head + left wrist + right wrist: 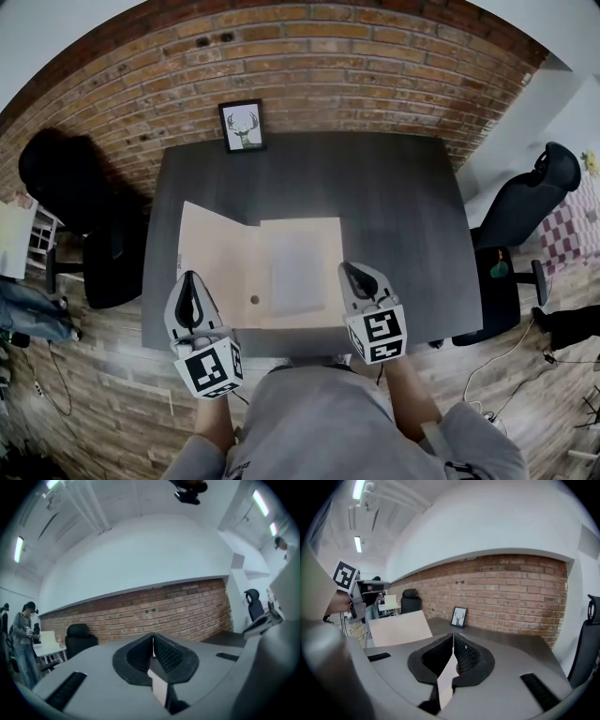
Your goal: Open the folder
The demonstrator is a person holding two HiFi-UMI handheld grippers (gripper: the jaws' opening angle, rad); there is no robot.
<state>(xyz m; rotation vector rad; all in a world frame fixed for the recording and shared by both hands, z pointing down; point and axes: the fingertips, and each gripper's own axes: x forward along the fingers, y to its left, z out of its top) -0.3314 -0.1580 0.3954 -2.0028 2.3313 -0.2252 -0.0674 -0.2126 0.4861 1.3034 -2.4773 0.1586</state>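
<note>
A beige folder (225, 272) lies on the dark table (394, 206), and its cover is lifted at the near edge. A white sheet (298, 272) shows through or on it. My left gripper (190, 277) is shut on the cover's near left edge. In the left gripper view a strip of beige cover (159, 688) sits pinched between the left gripper's (153, 637) closed jaws. My right gripper (349, 268) is shut on the near right edge. The right gripper view shows the same beige card (446, 679) clamped in the right gripper (453, 638), with the raised cover panel (398, 627) off to the left.
A framed deer picture (243, 125) leans on the brick wall at the table's far edge. Black office chairs stand to the left (89, 225) and right (525, 216) of the table. A person (23, 639) stands farther off to the left.
</note>
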